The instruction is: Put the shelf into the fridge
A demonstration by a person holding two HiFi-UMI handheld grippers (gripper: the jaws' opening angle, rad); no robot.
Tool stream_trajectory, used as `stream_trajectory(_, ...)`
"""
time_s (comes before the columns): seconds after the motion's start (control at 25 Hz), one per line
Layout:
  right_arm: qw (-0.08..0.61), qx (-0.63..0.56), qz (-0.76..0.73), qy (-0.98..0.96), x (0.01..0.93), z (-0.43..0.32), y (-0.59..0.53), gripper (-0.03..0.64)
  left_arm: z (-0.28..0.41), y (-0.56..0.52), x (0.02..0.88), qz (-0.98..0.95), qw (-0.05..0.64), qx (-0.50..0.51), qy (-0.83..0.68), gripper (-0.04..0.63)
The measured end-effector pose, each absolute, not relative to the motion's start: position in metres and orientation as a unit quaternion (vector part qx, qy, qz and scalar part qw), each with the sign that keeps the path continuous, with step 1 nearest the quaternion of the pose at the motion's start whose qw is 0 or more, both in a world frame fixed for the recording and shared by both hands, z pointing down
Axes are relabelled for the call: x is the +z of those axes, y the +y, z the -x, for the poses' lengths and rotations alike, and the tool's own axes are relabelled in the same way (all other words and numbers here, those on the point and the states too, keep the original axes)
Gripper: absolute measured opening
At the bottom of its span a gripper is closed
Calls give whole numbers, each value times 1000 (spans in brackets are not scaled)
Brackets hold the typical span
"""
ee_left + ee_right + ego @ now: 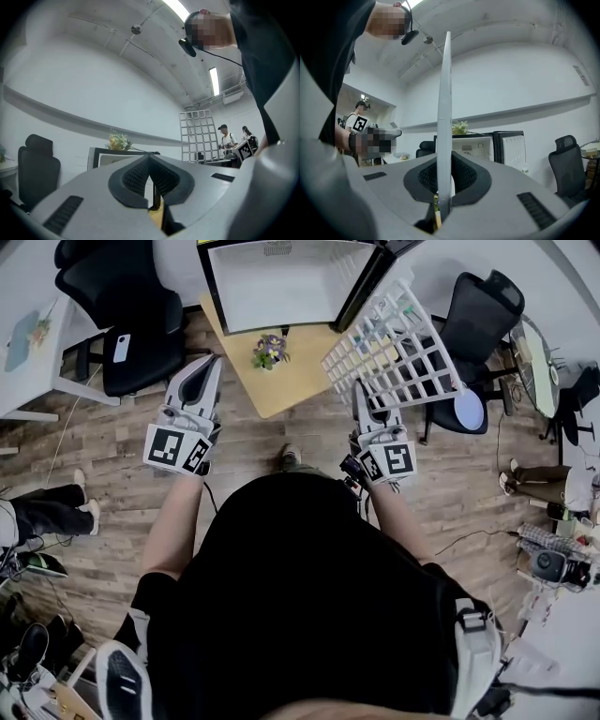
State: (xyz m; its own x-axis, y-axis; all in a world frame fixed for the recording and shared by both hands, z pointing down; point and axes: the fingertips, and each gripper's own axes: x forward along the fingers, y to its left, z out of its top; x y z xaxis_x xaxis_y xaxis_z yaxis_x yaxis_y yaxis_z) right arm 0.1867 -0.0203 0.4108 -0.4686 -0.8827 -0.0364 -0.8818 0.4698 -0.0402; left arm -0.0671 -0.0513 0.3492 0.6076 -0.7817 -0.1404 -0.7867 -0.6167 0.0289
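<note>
The shelf (pixel 398 345) is a white wire grid, held tilted up to the right of the fridge. My right gripper (pixel 359 390) is shut on its near edge. In the right gripper view the shelf (pixel 446 108) shows edge-on as a thin white strip clamped between the pads of the right gripper (pixel 444 164). The small fridge (pixel 281 282) stands open on a low wooden table (pixel 286 390), its door (pixel 367 282) swung out to the right. My left gripper (pixel 212 362) is shut and empty, left of the table. In the left gripper view the left gripper (pixel 150 160) points toward the fridge (pixel 115 158), with the shelf (pixel 200 136) upright at the right.
A small bunch of flowers (pixel 270 351) sits on the table in front of the fridge. Black office chairs stand at the left (pixel 131 324) and the right (pixel 483 306). A white desk (pixel 28 343) is far left. Two people (pixel 228 139) stand in the background, and someone's legs (pixel 47 507) are at the left.
</note>
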Motion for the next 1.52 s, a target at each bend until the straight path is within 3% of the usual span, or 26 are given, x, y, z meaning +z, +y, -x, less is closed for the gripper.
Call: stream_trajectory(1.52,21,6,450,893,438,-222,-149,31,0,-156,370,886,16,44,460,18)
